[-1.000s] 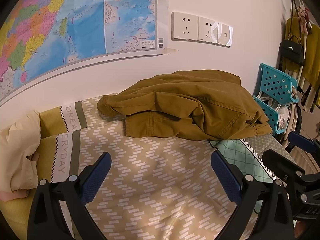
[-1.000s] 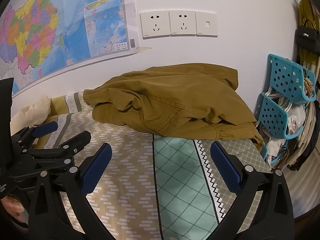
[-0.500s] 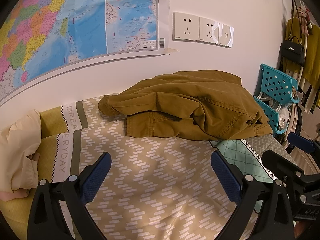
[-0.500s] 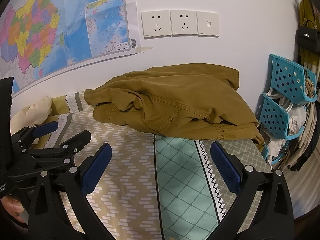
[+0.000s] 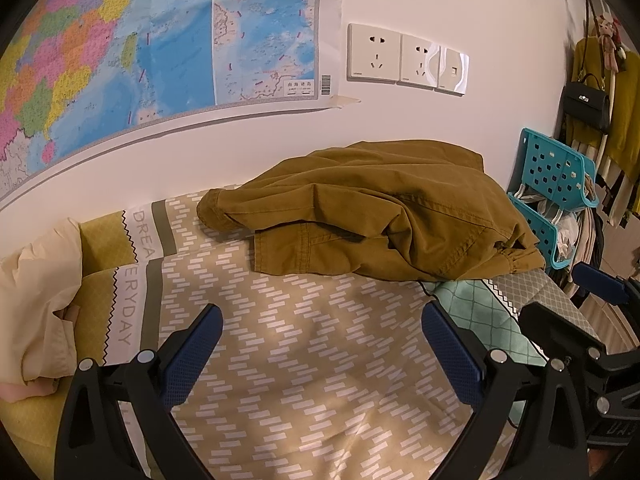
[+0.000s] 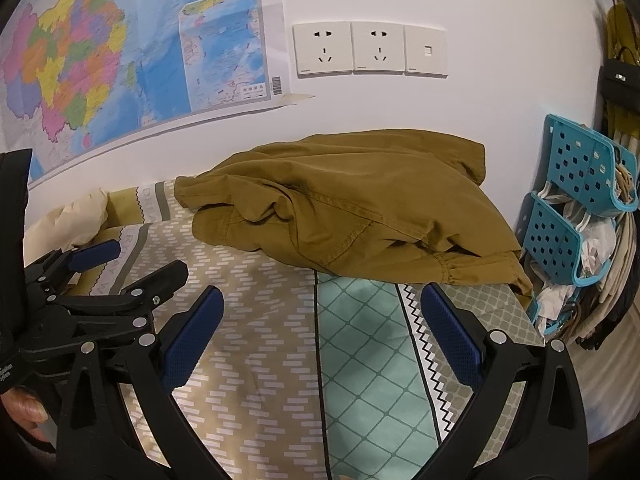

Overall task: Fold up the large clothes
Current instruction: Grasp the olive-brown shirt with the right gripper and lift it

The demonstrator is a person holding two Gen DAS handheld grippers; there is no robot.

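Observation:
A large mustard-brown garment (image 5: 380, 216) lies crumpled in a heap at the far side of the bed against the wall; it also shows in the right wrist view (image 6: 352, 208). My left gripper (image 5: 320, 344) is open and empty, over the patterned bedspread (image 5: 304, 360), short of the garment. My right gripper (image 6: 320, 328) is open and empty, also short of the garment. The left gripper shows at the left of the right wrist view (image 6: 120, 276); the right gripper shows at the right edge of the left wrist view (image 5: 576, 304).
A cream cloth (image 5: 36, 296) lies bunched at the bed's left end. Teal plastic baskets (image 6: 576, 208) with clutter stand at the bed's right end. A map (image 5: 140, 52) and wall sockets (image 5: 408, 58) are on the wall behind. A black bag (image 5: 586, 104) hangs at right.
Both views have crept slightly toward the garment; otherwise nothing has visibly changed.

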